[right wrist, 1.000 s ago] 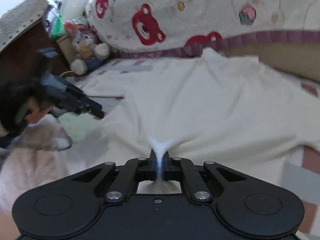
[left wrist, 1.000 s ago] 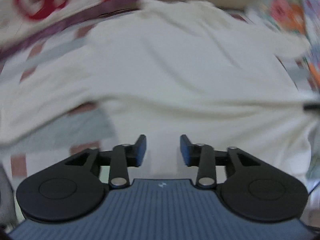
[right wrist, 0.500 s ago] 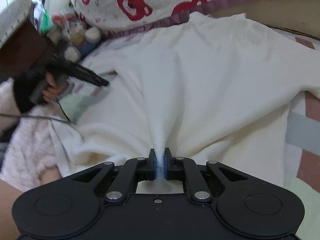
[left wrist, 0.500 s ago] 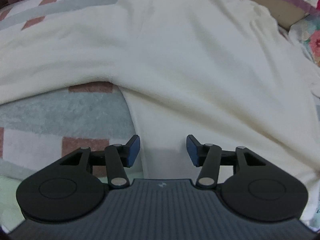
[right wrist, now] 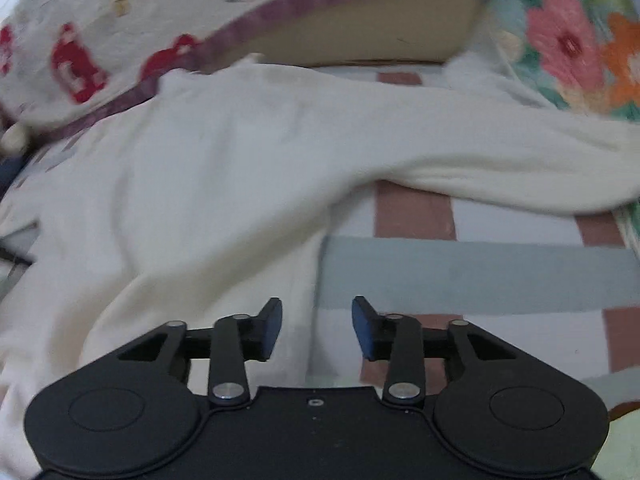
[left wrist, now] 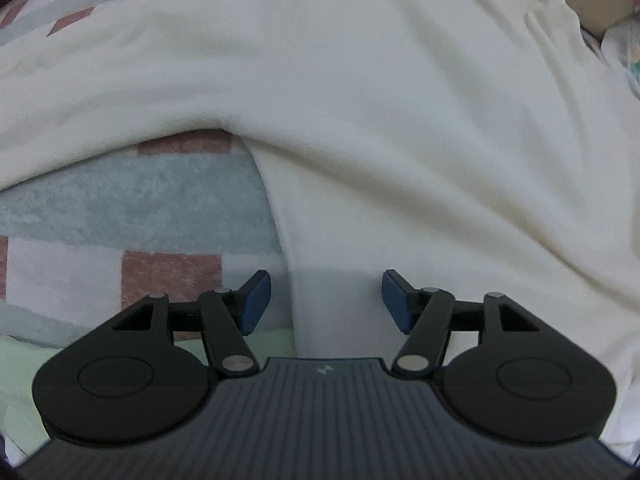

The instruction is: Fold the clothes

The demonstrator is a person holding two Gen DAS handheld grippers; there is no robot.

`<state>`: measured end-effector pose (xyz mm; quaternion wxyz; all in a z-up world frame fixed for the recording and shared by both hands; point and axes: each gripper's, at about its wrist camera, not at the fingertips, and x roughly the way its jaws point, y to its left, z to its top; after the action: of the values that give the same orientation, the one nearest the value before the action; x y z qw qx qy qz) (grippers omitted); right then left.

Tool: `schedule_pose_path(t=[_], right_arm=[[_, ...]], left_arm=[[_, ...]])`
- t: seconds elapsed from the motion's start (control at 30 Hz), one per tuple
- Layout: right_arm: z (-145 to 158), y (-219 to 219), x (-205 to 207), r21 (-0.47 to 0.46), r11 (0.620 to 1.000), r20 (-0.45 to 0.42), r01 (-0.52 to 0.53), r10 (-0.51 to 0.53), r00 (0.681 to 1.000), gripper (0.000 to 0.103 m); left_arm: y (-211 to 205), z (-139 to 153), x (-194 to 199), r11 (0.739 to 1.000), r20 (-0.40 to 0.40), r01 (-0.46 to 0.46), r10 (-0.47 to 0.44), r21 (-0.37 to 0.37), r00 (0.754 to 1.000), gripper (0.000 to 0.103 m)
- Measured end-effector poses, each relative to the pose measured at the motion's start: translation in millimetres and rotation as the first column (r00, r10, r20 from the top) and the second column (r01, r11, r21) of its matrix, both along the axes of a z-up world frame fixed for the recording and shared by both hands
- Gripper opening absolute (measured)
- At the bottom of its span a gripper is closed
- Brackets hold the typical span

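A cream long-sleeved top (left wrist: 360, 100) lies spread on a checked blanket (left wrist: 132, 204). In the left wrist view its left side edge runs down between the blue pads of my left gripper (left wrist: 326, 300), which is open and low over that edge. One sleeve stretches off to the left. In the right wrist view the same cream top (right wrist: 208, 184) fills the left and middle, and its other sleeve (right wrist: 520, 168) reaches to the right. My right gripper (right wrist: 317, 326) is open, straddling the top's right side edge, with nothing pinched.
The checked blanket (right wrist: 460, 268) has pink, grey and white squares. A bear-print quilt (right wrist: 92, 52) with a purple border lies at the back. A floral fabric (right wrist: 568, 40) sits at the back right. Pale green cloth (left wrist: 20, 360) shows at the near left.
My right gripper was shut on a pinch of the cream top and has let it go and opened. It now faces the right side. My left gripper has opened wider and edged closer.
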<state>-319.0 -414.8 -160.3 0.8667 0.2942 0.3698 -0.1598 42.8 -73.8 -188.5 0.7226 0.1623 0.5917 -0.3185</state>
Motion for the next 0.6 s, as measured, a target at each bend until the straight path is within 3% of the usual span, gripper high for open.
schedule_pose_path(t=[0.1,0.17,0.27,0.3,0.33,0.37,0.4,0.47,0.53,0.6], right_arm=[[-18,-12,9,-0.049,0.995,-0.071,0.090,-0.093,0.993,0.053],[-31,-13,20,-0.040,0.991,-0.069,0.131,-0.134,0.989,0.060],[-35,-4,37,-0.106,0.987,-0.057,0.120,-0.126,0.990,0.067],[-35,1,43,-0.133,0.987,-0.055,0.086,-0.094,0.994,0.064],[-36,7,48,-0.165,0.986,-0.053,0.033,-0.042,0.998,0.055],[-36,13,55,-0.205,0.979,-0.061,-0.023,0.011,0.998,0.028],[-35,18,62,-0.253,0.964,-0.082,-0.084,0.065,0.995,0.016],[-25,18,65,-0.273,0.957,-0.090,-0.093,0.071,0.993,0.013],[1,12,43,-0.286,0.958,-0.013,0.006,-0.010,1.000,0.011],[17,4,14,-0.288,0.952,0.032,0.107,-0.102,0.994,0.006]], left_arm=[[-4,-2,-7,1.000,0.030,0.026,-0.027,0.004,0.999,0.069],[-5,-3,-11,0.999,0.051,0.040,-0.040,0.004,0.998,0.074],[-6,-6,-12,0.999,0.066,0.044,-0.042,-0.025,0.997,0.077],[-7,-6,-11,0.998,0.070,0.045,-0.042,-0.042,0.997,0.073],[-10,-4,-10,0.997,0.082,0.058,-0.054,-0.055,0.995,0.064],[-14,-2,-9,0.995,0.100,0.087,-0.082,-0.047,0.992,0.030],[-18,1,-10,0.993,0.114,0.115,-0.110,-0.040,0.987,0.007],[-15,12,-14,0.984,0.147,0.175,-0.170,-0.027,0.975,0.007],[-2,26,-17,0.979,0.178,0.201,-0.191,-0.039,0.965,0.007],[13,31,-13,0.983,0.165,0.174,-0.162,-0.062,0.973,0.007]])
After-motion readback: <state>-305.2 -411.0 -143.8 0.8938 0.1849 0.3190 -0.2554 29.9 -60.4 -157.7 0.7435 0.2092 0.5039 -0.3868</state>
